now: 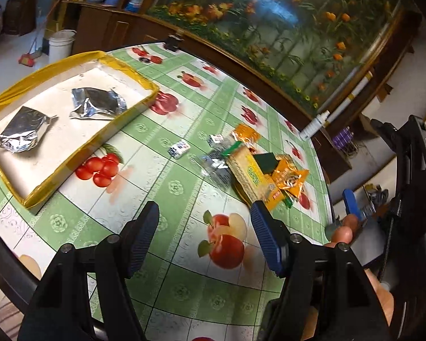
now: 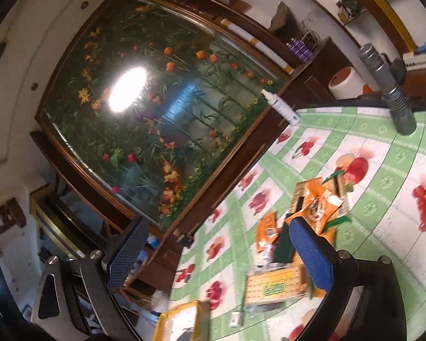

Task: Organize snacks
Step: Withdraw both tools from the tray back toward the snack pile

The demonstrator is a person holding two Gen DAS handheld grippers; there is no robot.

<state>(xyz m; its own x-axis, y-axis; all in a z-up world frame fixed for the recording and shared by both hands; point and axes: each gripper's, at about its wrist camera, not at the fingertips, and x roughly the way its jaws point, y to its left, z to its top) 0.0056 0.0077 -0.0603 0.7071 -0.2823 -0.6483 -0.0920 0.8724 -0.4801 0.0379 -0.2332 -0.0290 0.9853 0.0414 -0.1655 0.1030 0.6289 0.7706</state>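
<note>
- The left gripper hovers above the near part of the table, its two fingers spread wide with nothing between them.
- The right gripper is also spread apart and empty; it hangs tilted over the right side of the table, with the snack pile just beyond its blue finger.
- The snack pile lies loose on the fruit-patterned cloth, to the far right of the left gripper and well apart from the tray.
- In the pile, a wafer pack in clear wrap looks stiff and flat. It is probably brittle inside, so a gentle pinch across its long edges seems best.
- The orange packets around it look light, soft and crinkly. The film is likely slippery, so a sealed edge should give the better hold.
- Two small wrapped candies lie left of the pile, between it and the tray. They are tiny and may slide away when pinched.
- The yellow-edged tray stands at the far left. It already contains two silver foil pouches, lying flat and apart from each other, and much white floor is still free.
</note>
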